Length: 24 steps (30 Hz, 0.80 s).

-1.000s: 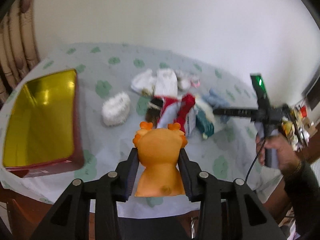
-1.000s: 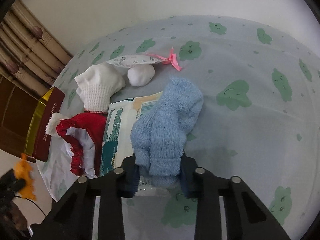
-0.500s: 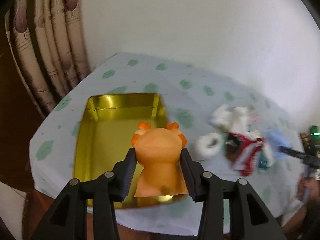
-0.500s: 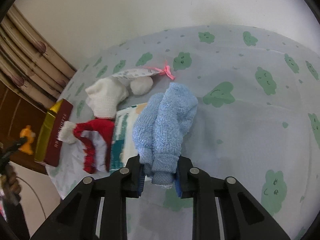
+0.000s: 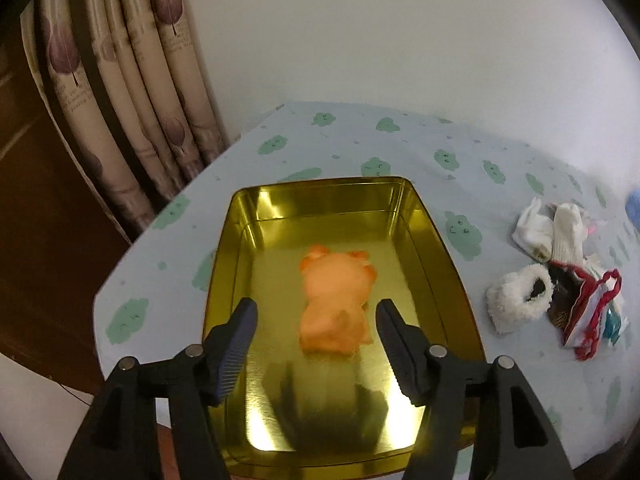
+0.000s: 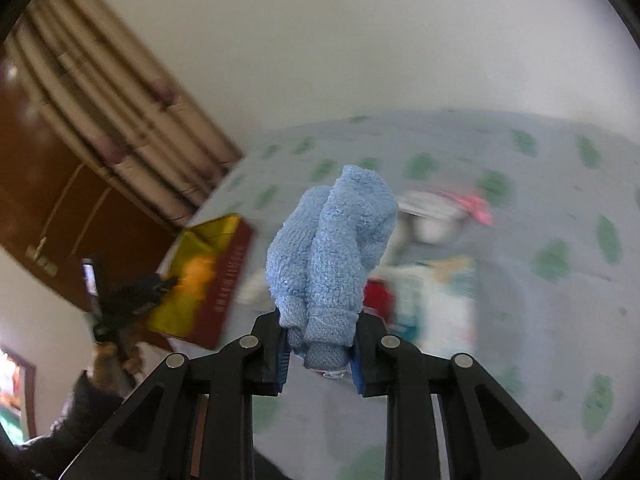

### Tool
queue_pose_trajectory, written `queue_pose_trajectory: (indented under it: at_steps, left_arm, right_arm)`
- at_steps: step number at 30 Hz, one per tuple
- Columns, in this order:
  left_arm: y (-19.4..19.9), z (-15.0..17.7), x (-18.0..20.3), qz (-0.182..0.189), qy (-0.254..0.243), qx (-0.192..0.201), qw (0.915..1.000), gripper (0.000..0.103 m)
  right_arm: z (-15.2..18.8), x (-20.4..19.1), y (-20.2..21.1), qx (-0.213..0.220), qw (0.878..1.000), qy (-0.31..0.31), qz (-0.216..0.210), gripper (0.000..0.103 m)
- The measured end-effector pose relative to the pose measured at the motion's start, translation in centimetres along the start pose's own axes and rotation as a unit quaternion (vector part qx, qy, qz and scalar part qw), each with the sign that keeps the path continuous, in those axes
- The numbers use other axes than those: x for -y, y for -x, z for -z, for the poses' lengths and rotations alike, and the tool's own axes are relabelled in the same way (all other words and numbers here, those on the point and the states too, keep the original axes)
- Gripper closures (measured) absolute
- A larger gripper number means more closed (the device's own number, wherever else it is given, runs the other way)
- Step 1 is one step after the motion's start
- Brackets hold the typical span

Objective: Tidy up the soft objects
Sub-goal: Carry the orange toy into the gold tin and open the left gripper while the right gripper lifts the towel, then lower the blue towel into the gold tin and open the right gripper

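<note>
An orange plush toy (image 5: 336, 300) lies, blurred, inside the gold tin box (image 5: 432, 240), free of the pads. Above the box my left gripper (image 5: 316, 320) has its jaws opening, wide apart on either side of the toy. My right gripper (image 6: 320, 344) is shut on a light blue fluffy sock (image 6: 332, 248), lifted off the table. In the right wrist view the gold box (image 6: 224, 276) with its red side shows at the left, with the left gripper (image 6: 132, 292) and orange toy (image 6: 196, 276) over it.
A pile of soft things lies right of the box: a white fuzzy bootie (image 5: 516, 300), white socks (image 5: 552, 236), and a red-and-white piece (image 5: 592, 316). The table wears a pale cloth (image 5: 360, 144) with green prints. Curtains (image 5: 132, 92) hang at the left. A person's hand (image 6: 112, 360) holds the left gripper.
The left gripper carried the orange toy over the gold box, opened and let it drop inside. The right gripper lifted the blue sock off the table and swung toward the box.
</note>
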<state>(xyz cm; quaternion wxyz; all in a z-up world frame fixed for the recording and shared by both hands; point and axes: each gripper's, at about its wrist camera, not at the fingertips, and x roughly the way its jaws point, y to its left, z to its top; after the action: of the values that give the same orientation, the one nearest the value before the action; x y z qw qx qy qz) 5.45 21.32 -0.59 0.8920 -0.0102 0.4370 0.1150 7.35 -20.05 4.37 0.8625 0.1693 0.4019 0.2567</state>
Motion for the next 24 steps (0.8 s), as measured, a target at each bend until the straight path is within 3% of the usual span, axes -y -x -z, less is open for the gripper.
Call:
queue_pose_trajectory:
  at_steps: [5, 12, 18, 24]
  left_arm:
    - [2.9, 0.7, 0.1, 0.014, 0.016, 0.008, 0.9997, 0.040]
    - [5.0, 2.5, 0.0, 0.010, 0.046, -0.016, 0.9988, 0.040]
    - [5.5, 3.8, -1.4, -0.008, 0.062, -0.018, 0.9979, 0.040]
    - [4.9, 5.2, -3.8, -0.009, 0.077, -0.035, 0.9963, 0.040]
  right_arm:
    - [-2.1, -7.1, -4.9, -0.032, 0.996, 0.041, -0.068, 0.079]
    - [-2.5, -16.1, -15.1, -0.108, 0.983, 0.095, -0.111, 0.079]
    - [-2.0, -20.8, -22.7, -0.158, 0.975, 0.111, -0.111, 0.078]
    - [-2.0, -22.9, -28.0, -0.177, 0.973, 0.110, -0.096, 0.077]
